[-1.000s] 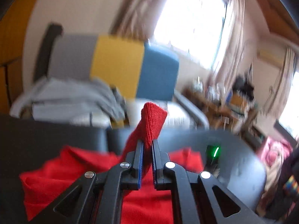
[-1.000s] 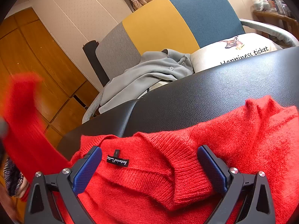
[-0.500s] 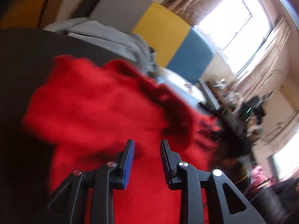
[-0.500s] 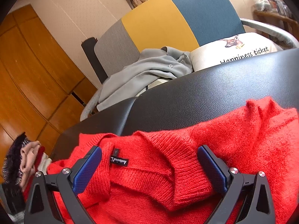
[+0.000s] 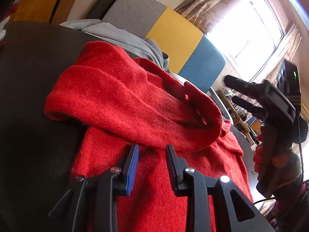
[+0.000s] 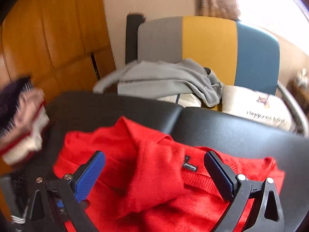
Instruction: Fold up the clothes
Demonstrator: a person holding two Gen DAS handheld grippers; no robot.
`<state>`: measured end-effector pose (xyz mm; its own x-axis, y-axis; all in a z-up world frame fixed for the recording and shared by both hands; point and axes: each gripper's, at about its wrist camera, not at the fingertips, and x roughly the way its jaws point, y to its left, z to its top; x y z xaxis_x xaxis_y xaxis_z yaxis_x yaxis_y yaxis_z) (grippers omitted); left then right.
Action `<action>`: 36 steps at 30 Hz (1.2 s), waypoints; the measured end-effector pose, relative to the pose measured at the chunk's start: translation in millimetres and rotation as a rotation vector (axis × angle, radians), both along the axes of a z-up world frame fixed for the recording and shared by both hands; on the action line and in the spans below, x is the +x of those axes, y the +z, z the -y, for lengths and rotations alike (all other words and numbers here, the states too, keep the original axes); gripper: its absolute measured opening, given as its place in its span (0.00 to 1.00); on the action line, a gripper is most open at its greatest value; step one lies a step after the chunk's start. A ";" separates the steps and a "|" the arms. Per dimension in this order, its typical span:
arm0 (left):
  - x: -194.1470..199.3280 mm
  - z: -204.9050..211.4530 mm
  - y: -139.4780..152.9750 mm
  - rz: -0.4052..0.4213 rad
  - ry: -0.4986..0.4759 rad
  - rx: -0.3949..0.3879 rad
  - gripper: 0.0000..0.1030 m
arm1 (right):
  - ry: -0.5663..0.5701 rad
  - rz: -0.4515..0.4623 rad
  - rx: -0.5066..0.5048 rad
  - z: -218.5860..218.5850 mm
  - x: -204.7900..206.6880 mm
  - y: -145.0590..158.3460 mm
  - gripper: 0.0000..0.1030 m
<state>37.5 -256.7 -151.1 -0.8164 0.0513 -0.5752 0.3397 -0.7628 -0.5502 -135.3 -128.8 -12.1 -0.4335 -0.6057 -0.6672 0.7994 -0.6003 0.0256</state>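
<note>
On your far left in the right wrist view, a blurred heap of striped clothes (image 6: pixel 21 119) sits at the edge of the black padded surface (image 6: pixel 108 108), with the wooden cabinet doors (image 6: pixel 50 32) rising behind it, so that side is hemmed in. Bare black leatherette runs between the heap and the red sweater (image 6: pixel 154 176), and more of it lies beyond the sweater's far edge, up to the seam in the padding. The sweater lies rumpled on that surface right under both tools; a sleeve is folded across its body, and the neck label (image 6: pixel 190 167) shows by the collar. Your left gripper (image 5: pixel 151 153) hovers just above the knit with its jaws parted and nothing between them, the folded sleeve bunched in thick ridges immediately ahead. Your right gripper (image 6: pixel 154 164) has its jaws spread wide, blue ribbed pads (image 6: pixel 90 176) flanking the collar without pinching it. The wool looks fuzzy and soft, with ribbed banding at the neckline. Behind the surface stands a chair (image 6: pixel 208 48) with a grey, yellow and blue back, a grey garment (image 6: pixel 166 79) draped limply over its seat beside a white printed cushion (image 6: pixel 256 106). Far right, the chair's metal arm (image 6: pixel 291 100) curves down and the bright window (image 5: pixel 245 32) with beige curtains closes the view.
</note>
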 end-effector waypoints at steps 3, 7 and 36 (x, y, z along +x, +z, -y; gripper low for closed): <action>-6.4 1.2 -0.2 -0.008 -0.001 0.009 0.27 | -0.058 0.017 0.123 22.6 -0.8 -13.7 0.99; -12.3 3.6 -2.7 -0.021 -0.003 0.028 0.27 | -0.120 0.068 0.253 37.3 -11.4 -42.2 0.54; -22.1 -6.8 0.0 0.001 -0.052 0.008 0.36 | -0.164 0.391 -0.083 -48.6 -65.3 16.1 0.16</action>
<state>15.4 -249.8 -151.0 -0.8119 0.0986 -0.5754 0.3000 -0.7750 -0.5562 -200.6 -80.1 4.0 -0.2528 -0.6083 -0.7523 0.6140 -0.7018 0.3612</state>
